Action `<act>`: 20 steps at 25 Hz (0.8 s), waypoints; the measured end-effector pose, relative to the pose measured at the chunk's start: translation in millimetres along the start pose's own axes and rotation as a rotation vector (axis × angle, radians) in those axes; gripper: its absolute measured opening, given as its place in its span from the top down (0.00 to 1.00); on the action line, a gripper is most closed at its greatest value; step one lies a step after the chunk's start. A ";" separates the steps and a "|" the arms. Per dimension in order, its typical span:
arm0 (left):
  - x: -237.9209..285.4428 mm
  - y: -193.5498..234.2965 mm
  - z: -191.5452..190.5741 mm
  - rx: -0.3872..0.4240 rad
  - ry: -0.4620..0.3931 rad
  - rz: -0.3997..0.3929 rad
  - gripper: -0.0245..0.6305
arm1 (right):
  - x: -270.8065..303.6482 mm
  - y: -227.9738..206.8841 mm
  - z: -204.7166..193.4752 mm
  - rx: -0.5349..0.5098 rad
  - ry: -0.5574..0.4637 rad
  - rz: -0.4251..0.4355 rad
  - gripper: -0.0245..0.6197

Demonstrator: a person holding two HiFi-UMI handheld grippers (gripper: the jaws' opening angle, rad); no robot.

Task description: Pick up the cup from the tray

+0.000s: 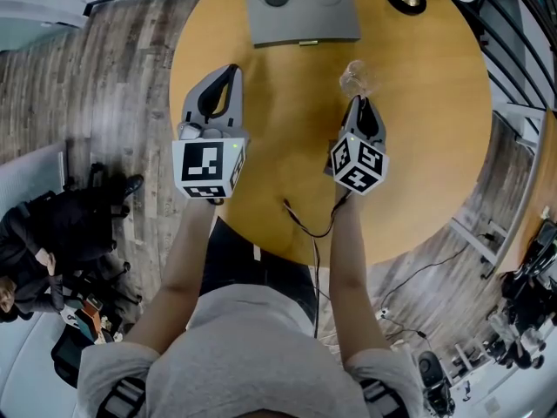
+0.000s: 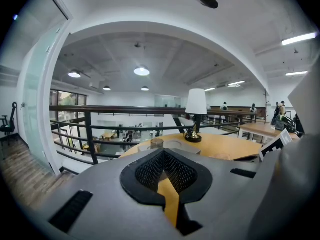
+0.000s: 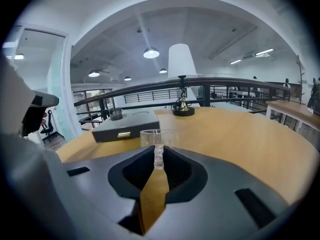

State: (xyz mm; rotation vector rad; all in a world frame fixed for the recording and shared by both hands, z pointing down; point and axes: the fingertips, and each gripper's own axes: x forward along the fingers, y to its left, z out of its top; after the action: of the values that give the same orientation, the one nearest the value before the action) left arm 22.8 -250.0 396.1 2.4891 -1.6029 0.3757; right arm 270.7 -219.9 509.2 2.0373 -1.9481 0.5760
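Grip's thin: right gripper (image 3: 158, 159) pinches only the clear cup (image 3: 156, 135) by its wall, so keep it level; left gripper (image 2: 164, 156) is closed, empty.

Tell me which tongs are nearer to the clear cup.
Right. The right tongs clamp the rim of the cup; the left tongs are shut and empty, apart from it on its left.

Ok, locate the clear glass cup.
Head view, right of centre: the clear glass cup is pinched by its wall in the right gripper, off the grey tray that lies on the round wooden table.
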 end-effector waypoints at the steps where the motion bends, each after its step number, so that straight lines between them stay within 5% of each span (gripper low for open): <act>1: -1.5 -0.3 -0.6 -0.001 0.001 0.001 0.95 | -1.2 0.4 -5.1 0.001 0.013 -0.002 0.89; 11: -7.7 -3.0 -6.0 -0.003 0.006 0.004 0.95 | 1.6 5.0 -42.6 -0.063 0.135 -0.003 0.89; 20: -10.5 -0.1 -0.7 -0.003 -0.005 0.016 0.95 | 4.9 3.5 -44.2 -0.052 0.138 -0.012 0.84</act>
State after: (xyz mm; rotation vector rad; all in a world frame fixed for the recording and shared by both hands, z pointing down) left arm 18.6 -240.6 393.7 2.4781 -1.6254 0.3701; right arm 262.9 -204.5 550.4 1.9233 -1.8507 0.6389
